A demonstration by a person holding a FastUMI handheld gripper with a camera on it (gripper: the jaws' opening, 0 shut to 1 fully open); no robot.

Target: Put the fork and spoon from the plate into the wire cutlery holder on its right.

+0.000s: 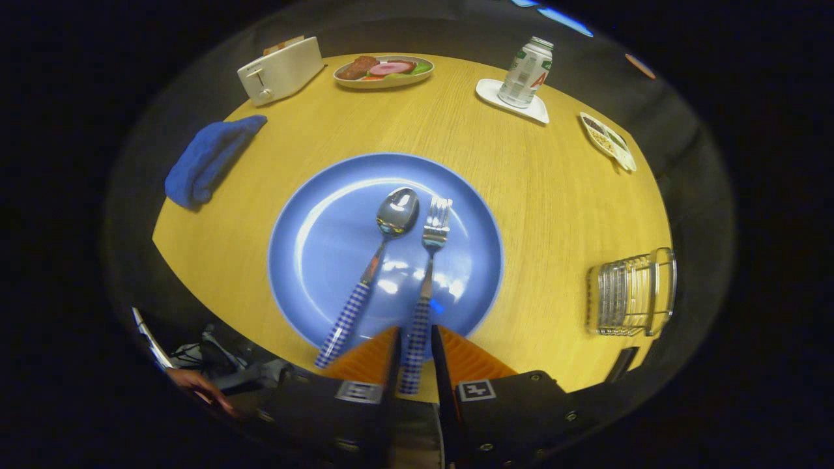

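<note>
A blue plate [326,221] lies on the round wooden table just ahead of my fingers. A spoon [384,241] and a fork [431,241] rest side by side on it, bowl and tines pointing away, both with blue checked handles. My gripper [415,329] straddles the lower part of the fork's handle. One finger stands on each side with a thin gap left, so it is open around the handle. The spoon's handle lies just left of the left finger. The wire cutlery holder [631,293] stands to the right of the plate near the table's edge.
Beyond the plate are a blue cloth [208,159], a white toaster [280,70], a plate of food [384,70], a can on a white coaster [526,65] and a small divided dish [609,140]. A person's hand [199,384] is low on the left, off the table.
</note>
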